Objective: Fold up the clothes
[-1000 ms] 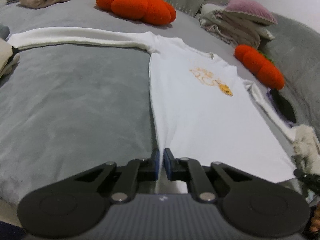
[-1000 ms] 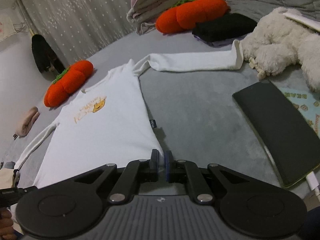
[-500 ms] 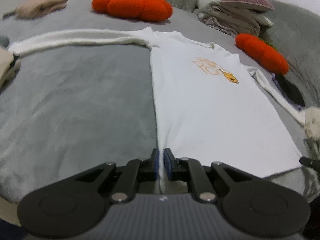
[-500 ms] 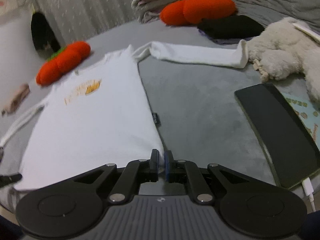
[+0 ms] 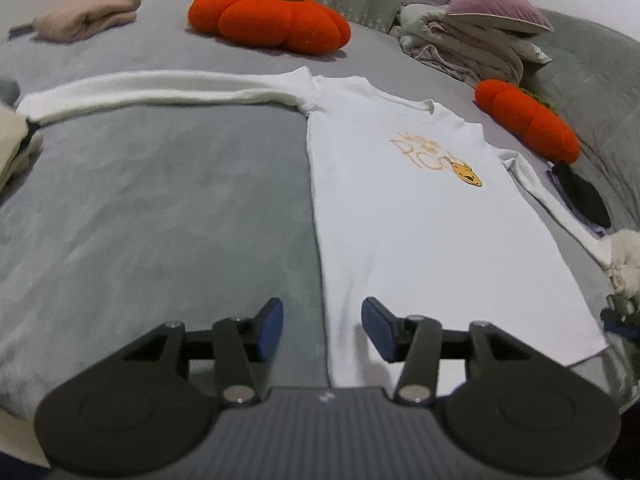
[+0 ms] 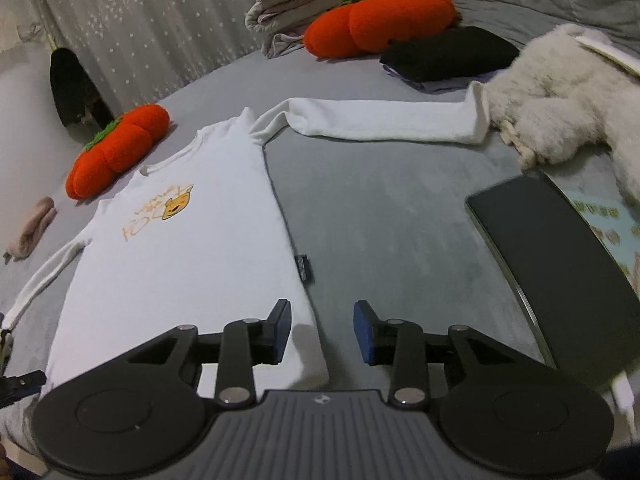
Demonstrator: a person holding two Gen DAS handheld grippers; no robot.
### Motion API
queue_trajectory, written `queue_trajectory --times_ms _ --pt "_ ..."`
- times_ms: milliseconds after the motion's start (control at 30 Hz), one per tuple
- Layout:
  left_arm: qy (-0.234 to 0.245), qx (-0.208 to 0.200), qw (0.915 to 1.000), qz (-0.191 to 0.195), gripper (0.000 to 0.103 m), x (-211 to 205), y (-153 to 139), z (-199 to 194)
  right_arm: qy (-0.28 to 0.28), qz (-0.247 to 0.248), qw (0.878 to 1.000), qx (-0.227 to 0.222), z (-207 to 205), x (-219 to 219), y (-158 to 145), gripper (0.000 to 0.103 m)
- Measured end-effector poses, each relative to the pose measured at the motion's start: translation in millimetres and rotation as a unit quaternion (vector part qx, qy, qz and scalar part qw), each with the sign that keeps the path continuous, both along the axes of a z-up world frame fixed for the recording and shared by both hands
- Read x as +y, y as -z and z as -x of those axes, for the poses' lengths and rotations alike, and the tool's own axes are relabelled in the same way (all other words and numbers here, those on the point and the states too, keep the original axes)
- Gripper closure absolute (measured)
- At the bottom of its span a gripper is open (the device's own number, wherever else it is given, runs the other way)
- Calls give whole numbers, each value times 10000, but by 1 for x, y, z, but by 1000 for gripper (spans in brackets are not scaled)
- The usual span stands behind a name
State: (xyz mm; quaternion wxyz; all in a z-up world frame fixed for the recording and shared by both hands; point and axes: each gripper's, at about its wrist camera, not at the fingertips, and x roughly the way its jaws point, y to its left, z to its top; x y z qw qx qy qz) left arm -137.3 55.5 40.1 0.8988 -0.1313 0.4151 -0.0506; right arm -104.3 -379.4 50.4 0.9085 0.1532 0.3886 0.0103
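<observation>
A white long-sleeved shirt (image 5: 420, 220) with an orange bear print lies flat and face up on the grey bed cover, both sleeves stretched out sideways. My left gripper (image 5: 322, 330) is open, its blue pads straddling the shirt's bottom left hem corner. In the right wrist view the same shirt (image 6: 192, 252) fills the left half. My right gripper (image 6: 322, 332) is open over the bottom right hem corner, nothing clamped between its pads. One sleeve (image 6: 384, 122) reaches toward a fluffy white toy.
Orange pumpkin cushions (image 5: 268, 20) (image 5: 528, 120) lie beyond the shirt, with folded bedding (image 5: 472, 40) behind. A pink garment (image 5: 88, 14) sits far left. A dark tablet (image 6: 556, 252), a fluffy white toy (image 6: 560, 96) and black folded clothes (image 6: 448, 56) crowd the right side.
Both grippers, which were shut on the shirt's bottom hem corners, have opened and let the hem go. The shirt now lies flat on the bed.
</observation>
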Motion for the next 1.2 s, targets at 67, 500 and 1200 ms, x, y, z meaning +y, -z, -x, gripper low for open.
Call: queue_trajectory --times_ms 67,500,1200 --pt "37 -51 9999 -123 56 -5 -1 -4 -9 15 10000 56 -14 -1 0 68" --pt "251 -56 9970 -730 50 -44 2 -54 673 -587 9948 486 -95 -62 9 68" --pt "274 -350 9917 -1208 47 -99 -18 -118 2154 -1367 9669 83 -111 -163 14 68"
